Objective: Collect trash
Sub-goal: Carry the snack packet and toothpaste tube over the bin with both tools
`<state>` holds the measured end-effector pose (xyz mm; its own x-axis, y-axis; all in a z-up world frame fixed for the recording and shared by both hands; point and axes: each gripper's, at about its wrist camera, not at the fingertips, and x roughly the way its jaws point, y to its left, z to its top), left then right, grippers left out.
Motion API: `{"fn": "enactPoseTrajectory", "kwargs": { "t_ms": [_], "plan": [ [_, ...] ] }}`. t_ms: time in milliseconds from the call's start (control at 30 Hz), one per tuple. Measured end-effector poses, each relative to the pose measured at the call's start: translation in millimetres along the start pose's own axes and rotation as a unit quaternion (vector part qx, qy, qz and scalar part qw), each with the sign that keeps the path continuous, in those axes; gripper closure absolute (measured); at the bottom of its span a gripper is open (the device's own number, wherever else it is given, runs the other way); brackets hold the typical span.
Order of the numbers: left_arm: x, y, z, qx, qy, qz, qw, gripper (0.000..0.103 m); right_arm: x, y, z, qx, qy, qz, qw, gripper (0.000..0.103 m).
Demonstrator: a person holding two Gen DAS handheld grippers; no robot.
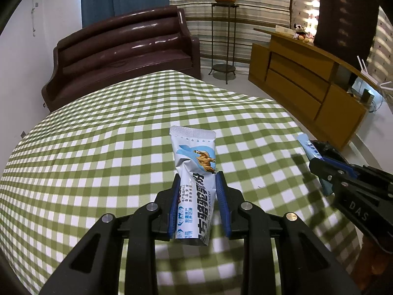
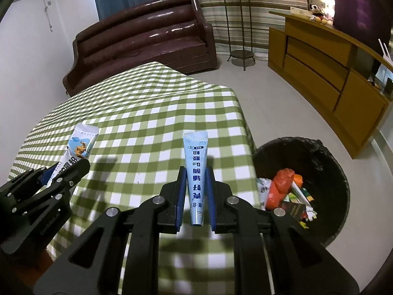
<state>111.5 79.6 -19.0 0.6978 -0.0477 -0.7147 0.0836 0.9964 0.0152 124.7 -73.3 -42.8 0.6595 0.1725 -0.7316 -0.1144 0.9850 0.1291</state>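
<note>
The wide sachet [image 1: 195, 172] was a crinkled, glossy foil packet in white and pale blue, printed with a tan animal and dark lettering, its crimped seal at the far end. The slim sachet [image 2: 195, 172] was a narrower, smoother stick of light blue foil that tapered toward its near end. Under both lay a table [image 1: 98, 135] covered in a soft green-and-white checked cloth that creased at the corner. Beside the table's right edge, on the pale floor, stood a round bin [image 2: 319, 152] lined with wrinkled black plastic and partly filled with wrappers, one of them orange-red.

The bin's near rim was cut off behind the right gripper's black frame, and in the left wrist view only a dark sliver of it showed. The small print on both packets was hard to read; the wide one seemed to be a milk powder.

The left gripper [image 1: 197, 179] had its blue ribbed pads closed against the wide sachet's sides, holding it up off the cloth. The right gripper [image 2: 195, 172] pinched the slim sachet the same way, jaws nearly together, above the table's corner near the bin.
</note>
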Motion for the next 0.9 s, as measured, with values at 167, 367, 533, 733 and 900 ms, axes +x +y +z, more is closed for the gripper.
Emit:
{"fn": "enactPoseTrajectory", "kwargs": {
  "t_ms": [167, 367, 533, 733, 900],
  "plan": [
    [-9, -12, -4, 0.003, -0.006, -0.005, 1.0, 0.074, -14, -18, -5, 0.003, -0.004, -0.011, 1.0, 0.087],
    [-18, -36, -3, 0.015, -0.018, -0.017, 0.9996, 0.074, -31, -41, -9, 0.014, -0.014, -0.026, 0.999, 0.087],
    [-20, -61, 3, 0.036, -0.027, -0.033, 0.9984, 0.074, -44, -65, -12, 0.029, -0.023, -0.043, 0.998, 0.087],
    [-17, -91, 9, 0.059, -0.032, -0.053, 0.9963, 0.074, -56, -101, -16, 0.055, -0.032, -0.067, 0.996, 0.087],
    [-13, -118, 15, 0.073, -0.038, -0.066, 0.9944, 0.074, -64, -124, -17, 0.074, -0.039, -0.082, 0.993, 0.087]
  ]
}}
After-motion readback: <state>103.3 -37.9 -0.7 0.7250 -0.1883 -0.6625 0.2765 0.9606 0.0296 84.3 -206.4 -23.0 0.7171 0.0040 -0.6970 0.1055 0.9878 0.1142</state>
